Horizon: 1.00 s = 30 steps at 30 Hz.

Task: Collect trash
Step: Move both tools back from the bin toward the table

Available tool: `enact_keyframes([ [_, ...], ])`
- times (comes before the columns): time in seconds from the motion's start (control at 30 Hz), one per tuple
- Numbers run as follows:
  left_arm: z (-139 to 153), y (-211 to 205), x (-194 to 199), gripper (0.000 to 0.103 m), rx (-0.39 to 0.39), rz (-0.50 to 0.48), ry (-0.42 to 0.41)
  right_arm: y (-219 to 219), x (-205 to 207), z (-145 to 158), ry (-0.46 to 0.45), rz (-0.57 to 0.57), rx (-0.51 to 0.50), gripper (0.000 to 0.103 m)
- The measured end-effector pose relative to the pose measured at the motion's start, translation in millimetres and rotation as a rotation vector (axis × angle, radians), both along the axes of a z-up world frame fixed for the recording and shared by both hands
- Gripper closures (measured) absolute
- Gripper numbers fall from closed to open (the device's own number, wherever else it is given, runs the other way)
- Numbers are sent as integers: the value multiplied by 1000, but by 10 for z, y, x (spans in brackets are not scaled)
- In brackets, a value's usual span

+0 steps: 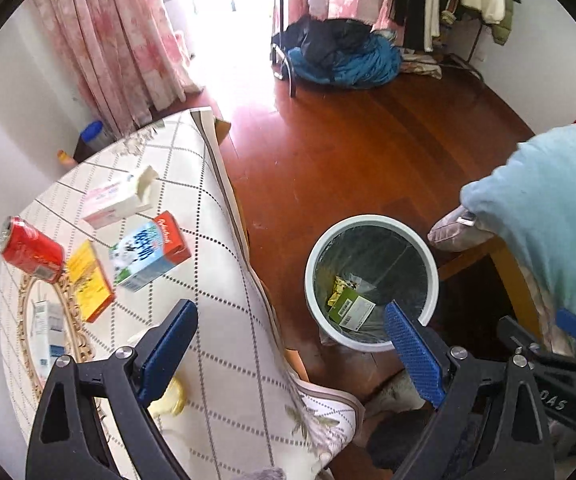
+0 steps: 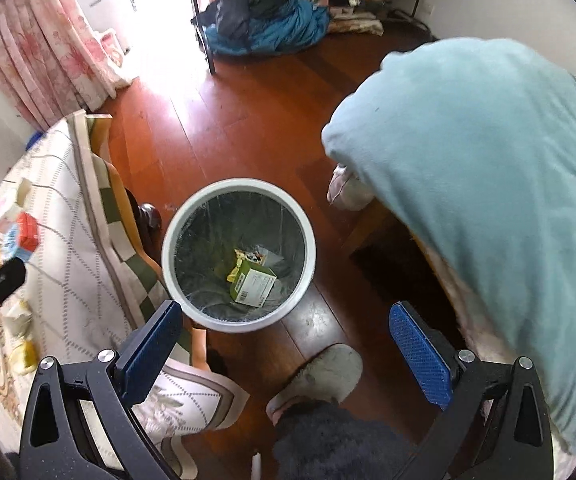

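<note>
A white round trash bin (image 1: 312, 264) (image 2: 167, 240) with a dark liner stands on the wood floor beside the table; a green box (image 2: 251, 282) (image 1: 352, 310) and a yellow wrapper lie inside. On the table (image 1: 223, 360) lie a red soda can (image 1: 31, 256), a blue-and-red milk carton (image 1: 149, 254), a pink-white carton (image 1: 117, 198), a yellow box (image 1: 87, 280) and a white carton (image 1: 45, 328). My left gripper (image 1: 292, 320) is open and empty, above the table edge and bin. My right gripper (image 2: 283, 316) is open and empty, above the bin's near rim.
A chair draped in a light blue cloth (image 2: 488, 200) stands right of the bin. A grey slipper (image 2: 320, 376) is on the floor below the bin. Pink curtains (image 1: 107, 48) and a pile of blue and dark clothes (image 1: 344, 56) lie at the back.
</note>
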State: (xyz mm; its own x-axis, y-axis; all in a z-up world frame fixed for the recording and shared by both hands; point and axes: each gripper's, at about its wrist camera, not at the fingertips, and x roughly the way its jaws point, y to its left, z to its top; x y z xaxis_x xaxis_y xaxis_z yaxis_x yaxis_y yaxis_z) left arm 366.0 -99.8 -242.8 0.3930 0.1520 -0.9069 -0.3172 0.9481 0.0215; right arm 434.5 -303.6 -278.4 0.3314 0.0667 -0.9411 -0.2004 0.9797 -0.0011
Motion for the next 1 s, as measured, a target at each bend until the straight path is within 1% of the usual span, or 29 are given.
enact_keyframes([
  [0.17,267,-114,-244,8,27,-12,-49,-79,-316,457,-71,15,17,0],
  [0.2,317,-123,-283,8,34,-14,-58,-93,-362,502,-80,18,21,0],
  [0.33,483,-132,-493,8,25,-15,-89,-140,-576,804,-130,30,33,0],
  [0.47,611,-92,-641,8,18,-4,-116,-154,-728,1027,-165,41,43,0],
  [0.57,675,-21,-746,8,17,28,-122,-117,-840,1157,-186,47,65,0],
  [0.67,705,76,-854,8,45,67,-123,-68,-908,1229,-178,46,116,0],
  [0.73,703,236,-960,8,29,115,-127,18,-947,1242,-165,60,147,0],
  [0.8,669,450,-1085,8,12,176,-129,153,-963,1188,-147,81,181,0],
  [0.87,603,738,-1268,7,28,262,-139,335,-994,1113,-113,106,202,0],
  [0.93,512,954,-1406,7,58,319,-117,569,-1036,995,-72,145,222,0],
  [0.97,403,1151,-1499,4,78,360,-80,698,-1046,917,-49,161,229,0],
  [1.0,337,1260,-1556,2,85,379,-59,880,-1068,822,-18,188,239,0],
])
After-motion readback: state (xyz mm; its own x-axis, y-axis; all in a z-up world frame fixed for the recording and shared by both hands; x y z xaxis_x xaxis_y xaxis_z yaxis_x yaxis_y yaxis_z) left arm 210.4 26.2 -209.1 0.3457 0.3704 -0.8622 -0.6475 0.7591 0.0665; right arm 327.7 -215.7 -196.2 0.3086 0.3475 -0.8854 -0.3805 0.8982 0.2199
